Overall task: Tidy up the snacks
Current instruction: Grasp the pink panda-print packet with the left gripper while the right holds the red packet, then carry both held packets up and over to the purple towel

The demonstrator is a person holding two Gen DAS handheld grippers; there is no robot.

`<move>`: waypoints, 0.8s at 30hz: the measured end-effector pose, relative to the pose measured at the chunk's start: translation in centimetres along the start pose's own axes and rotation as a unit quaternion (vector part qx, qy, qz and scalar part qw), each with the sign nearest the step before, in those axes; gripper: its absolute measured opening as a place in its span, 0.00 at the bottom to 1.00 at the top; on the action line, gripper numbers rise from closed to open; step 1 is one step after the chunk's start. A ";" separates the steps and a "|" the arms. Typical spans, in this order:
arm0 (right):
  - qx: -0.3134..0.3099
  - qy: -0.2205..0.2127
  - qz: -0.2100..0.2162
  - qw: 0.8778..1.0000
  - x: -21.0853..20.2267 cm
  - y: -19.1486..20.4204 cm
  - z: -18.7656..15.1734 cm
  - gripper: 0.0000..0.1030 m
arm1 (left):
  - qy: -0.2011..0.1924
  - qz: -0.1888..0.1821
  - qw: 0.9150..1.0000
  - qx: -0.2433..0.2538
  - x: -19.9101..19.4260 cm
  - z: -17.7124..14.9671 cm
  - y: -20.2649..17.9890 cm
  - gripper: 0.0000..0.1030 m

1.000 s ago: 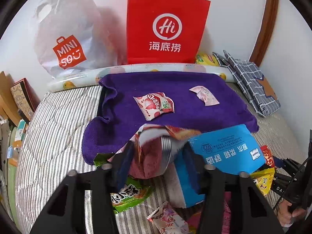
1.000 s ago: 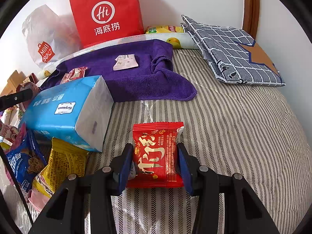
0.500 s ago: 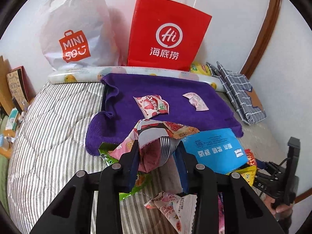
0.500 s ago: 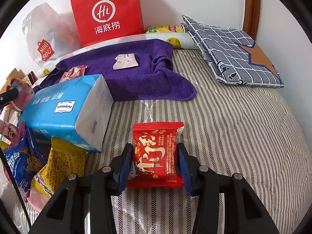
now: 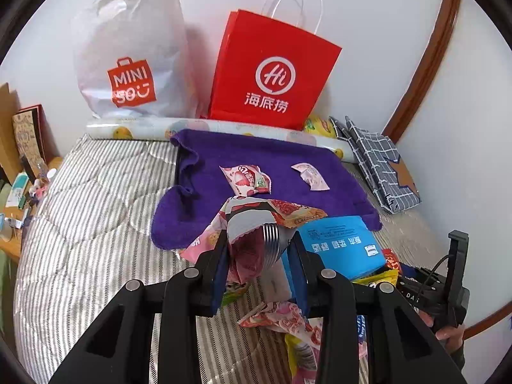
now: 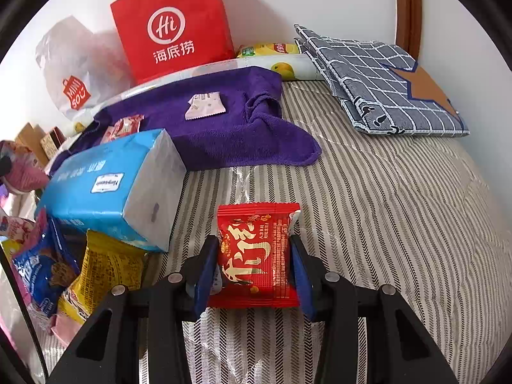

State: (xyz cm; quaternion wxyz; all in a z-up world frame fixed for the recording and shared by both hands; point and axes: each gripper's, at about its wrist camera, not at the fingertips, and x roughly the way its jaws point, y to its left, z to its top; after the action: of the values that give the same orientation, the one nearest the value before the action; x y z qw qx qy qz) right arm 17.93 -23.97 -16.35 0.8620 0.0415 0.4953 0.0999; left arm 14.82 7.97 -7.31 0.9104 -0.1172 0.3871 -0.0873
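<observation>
Now raised above the striped bed, left gripper (image 5: 259,249) clamped on a pink snack packet (image 5: 248,240); right gripper (image 6: 252,262) low, pinching red snack packet (image 6: 256,252). Blue tissue pack (image 6: 108,188) close beside, purple towel (image 6: 204,128) behind.

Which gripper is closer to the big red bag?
Left. The left gripper is up at the near edge of the purple towel, and the red bag stands just behind it. The right gripper sits farther back on the striped bed.
</observation>
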 end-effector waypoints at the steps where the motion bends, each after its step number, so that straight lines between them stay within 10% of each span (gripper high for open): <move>1: 0.005 -0.002 0.001 1.000 -0.1 -0.1 0.0 0.40 | -0.002 0.000 1.000 0.000 -0.2 0.0 0.0 0.34; 24: -0.016 -0.116 -0.002 0.993 -9.3 3.4 3.0 0.40 | -0.026 -0.023 0.999 0.019 -3.6 0.4 -1.7 0.34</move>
State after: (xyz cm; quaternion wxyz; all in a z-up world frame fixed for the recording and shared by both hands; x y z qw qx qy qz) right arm 15.54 -22.53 -6.42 0.9145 0.0386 0.3900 0.1009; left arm 12.54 7.30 -4.13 0.9201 -0.1111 0.3584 -0.1122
